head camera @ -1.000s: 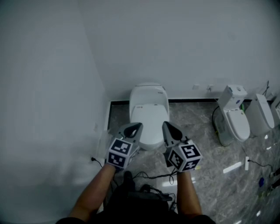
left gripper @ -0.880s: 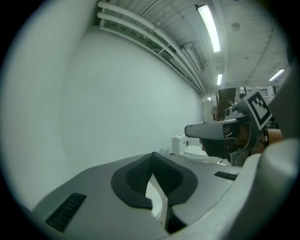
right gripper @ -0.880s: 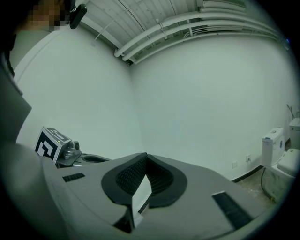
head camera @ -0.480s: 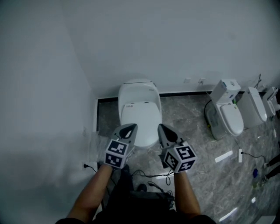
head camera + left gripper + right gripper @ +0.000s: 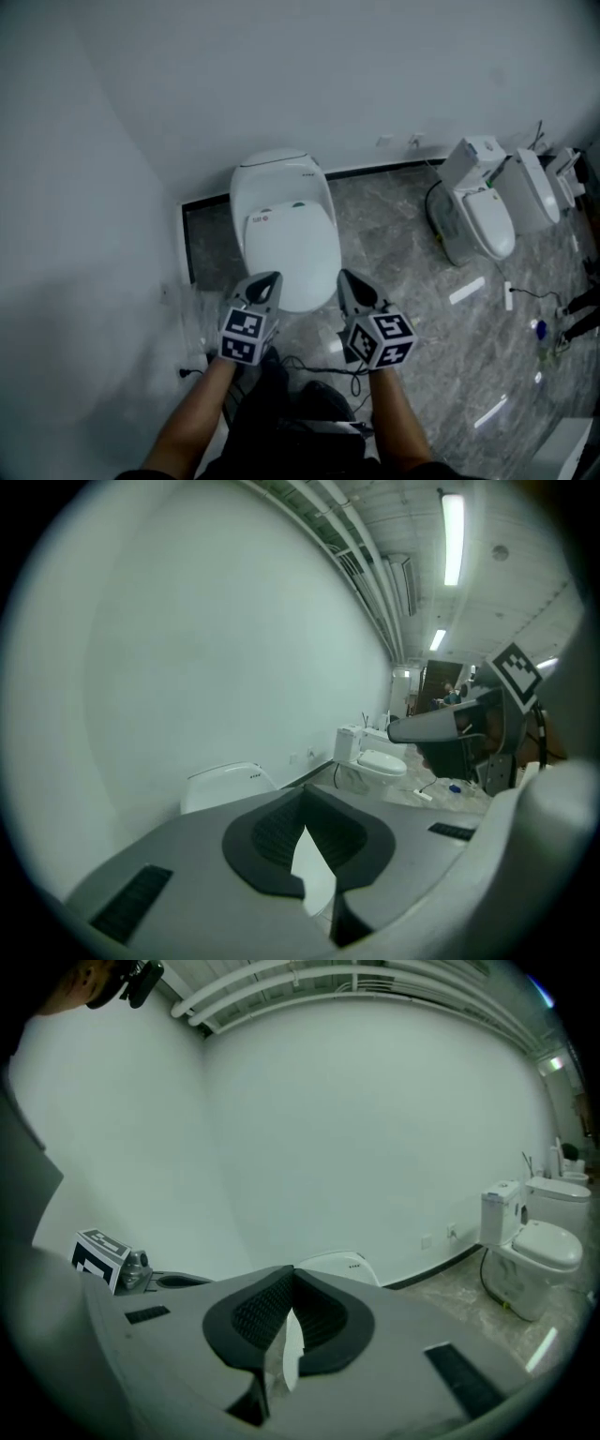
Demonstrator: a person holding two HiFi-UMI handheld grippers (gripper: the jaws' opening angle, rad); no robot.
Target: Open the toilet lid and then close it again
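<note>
We can read no brand. The toilet lid [image 5: 292, 251] carries a small red label [image 5: 261, 217] and a green mark [image 5: 298, 204] near its hinge end, both too small to read, and the cubes bear only black-and-white square markers. Our left hand-held gripper [image 5: 267, 280] is clenched, with nothing between its jaws, and so is the right hand-held gripper [image 5: 346, 279]. The lid lies down on the toilet [image 5: 272, 173], just ahead of both tips and between them. Other toilets [image 5: 483, 223] stand well off to the right.
</note>
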